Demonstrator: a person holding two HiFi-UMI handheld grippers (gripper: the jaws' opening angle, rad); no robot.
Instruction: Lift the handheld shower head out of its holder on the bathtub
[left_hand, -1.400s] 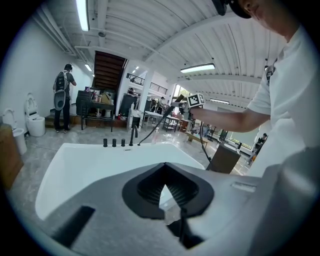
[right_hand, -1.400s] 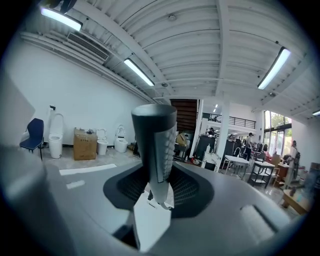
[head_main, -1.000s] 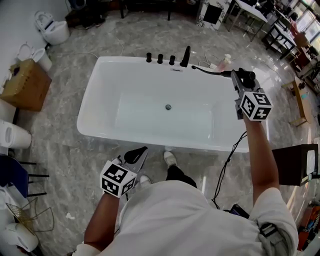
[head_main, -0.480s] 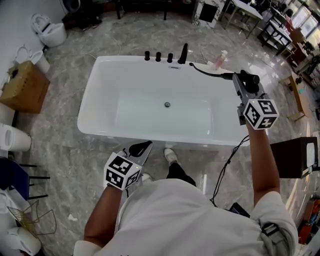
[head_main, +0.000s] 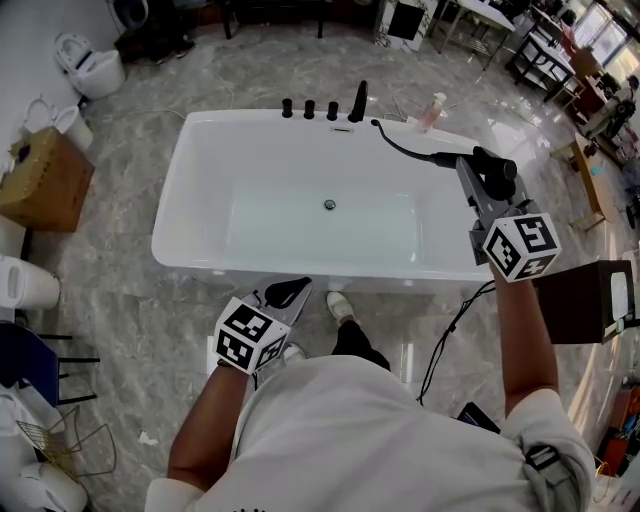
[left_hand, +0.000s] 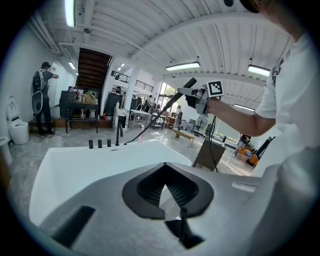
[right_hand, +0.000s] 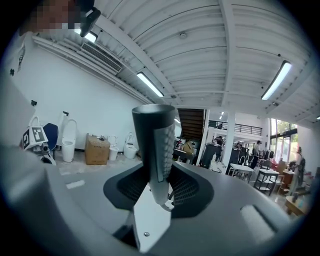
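The black handheld shower head (head_main: 493, 162) is out of its holder and hangs above the right end of the white bathtub (head_main: 196, 252). My right gripper (head_main: 481, 176) is shut on it. Its black hose (head_main: 405, 151) runs back to the faucet deck by the black spout (head_main: 357, 102) and knobs (head_main: 309, 108). In the right gripper view the shower head (right_hand: 154, 145) stands upright, pinched between the pads of the right gripper (right_hand: 159, 184). My left gripper (head_main: 284, 294) hovers at the tub's near edge, shut and holding nothing; the left gripper view shows its (left_hand: 163, 176) pads meeting at the tips.
A cardboard box (head_main: 40, 178) and toilets (head_main: 96, 66) stand at the left. A dark cabinet (head_main: 585, 300) is at the right, with a black cable (head_main: 446, 338) trailing over the floor. A pink bottle (head_main: 432, 108) stands behind the tub. The drain (head_main: 329, 205) is mid-tub.
My right gripper has carried the shower head away from the faucet deck, toward the right and nearer me, drawing out more hose. The left gripper has hardly moved.
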